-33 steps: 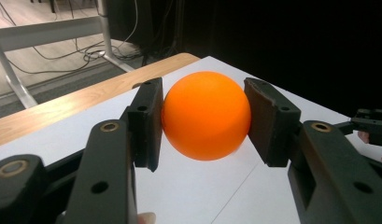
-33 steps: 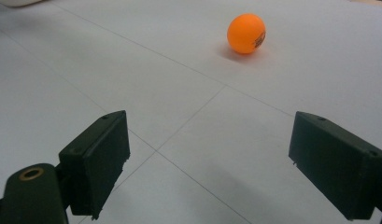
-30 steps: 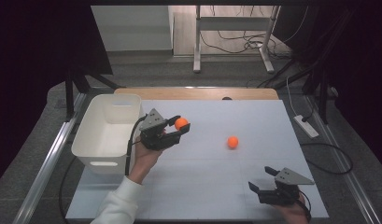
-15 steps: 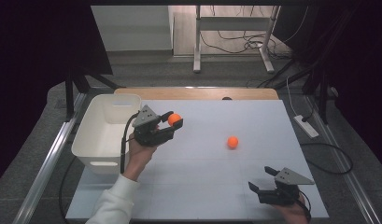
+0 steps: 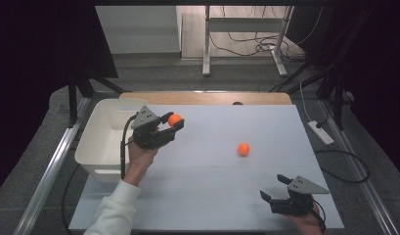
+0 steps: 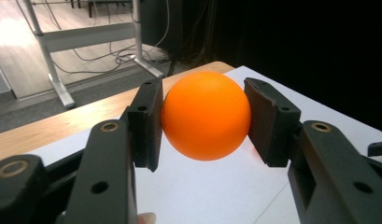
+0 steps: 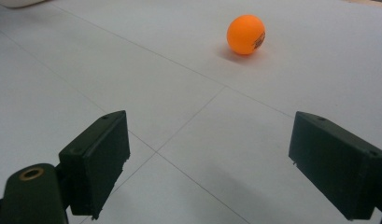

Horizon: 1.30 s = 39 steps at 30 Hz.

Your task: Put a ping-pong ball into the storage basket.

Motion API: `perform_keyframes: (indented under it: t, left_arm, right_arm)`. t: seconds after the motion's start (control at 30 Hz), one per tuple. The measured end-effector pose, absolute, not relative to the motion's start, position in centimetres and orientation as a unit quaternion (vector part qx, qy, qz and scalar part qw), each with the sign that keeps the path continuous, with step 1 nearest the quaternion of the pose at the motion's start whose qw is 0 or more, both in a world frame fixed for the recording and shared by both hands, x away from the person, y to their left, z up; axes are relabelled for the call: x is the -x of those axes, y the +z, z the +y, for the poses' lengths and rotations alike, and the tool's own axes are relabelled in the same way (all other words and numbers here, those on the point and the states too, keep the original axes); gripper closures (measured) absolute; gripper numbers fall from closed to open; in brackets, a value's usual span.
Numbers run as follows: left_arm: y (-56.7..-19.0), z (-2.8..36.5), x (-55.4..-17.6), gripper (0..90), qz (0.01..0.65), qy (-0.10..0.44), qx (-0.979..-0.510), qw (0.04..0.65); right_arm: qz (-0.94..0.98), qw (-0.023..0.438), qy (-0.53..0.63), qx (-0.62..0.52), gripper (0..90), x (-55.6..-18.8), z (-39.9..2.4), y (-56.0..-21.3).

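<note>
While clamping ball [image 6: 206,115], left claw [image 5: 170,125] aloft.

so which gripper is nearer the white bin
Left. The left gripper, shut on an orange ball, is just beside the bin; the right gripper sits open at the table's opposite near corner.

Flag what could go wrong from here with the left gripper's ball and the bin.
1. The left gripper holds the orange ball only at two small contact spots on its pads; being round, it could squirt out mid-carry.
2. It sits beside the white bin, not above it; releasing early would likely send it rolling across the table.
3. The second ball lies loose and could roll if bumped.
</note>
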<state>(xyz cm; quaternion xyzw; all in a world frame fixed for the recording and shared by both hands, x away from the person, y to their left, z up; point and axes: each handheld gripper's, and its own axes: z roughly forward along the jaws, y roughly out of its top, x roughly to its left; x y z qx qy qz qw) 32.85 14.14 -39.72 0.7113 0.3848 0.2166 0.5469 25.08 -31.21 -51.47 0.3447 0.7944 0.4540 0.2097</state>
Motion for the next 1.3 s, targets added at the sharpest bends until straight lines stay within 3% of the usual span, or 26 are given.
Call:
perform_keyframes:
  t: [1.3]
  left_arm:
    - [-39.4, 17.6, -34.2, 50.0, 0.428, 0.237, -0.691, 0.532]
  right_arm:
    - [0.794, 0.212, 0.456, -0.343, 12.4, -25.0, -31.2, -51.4]
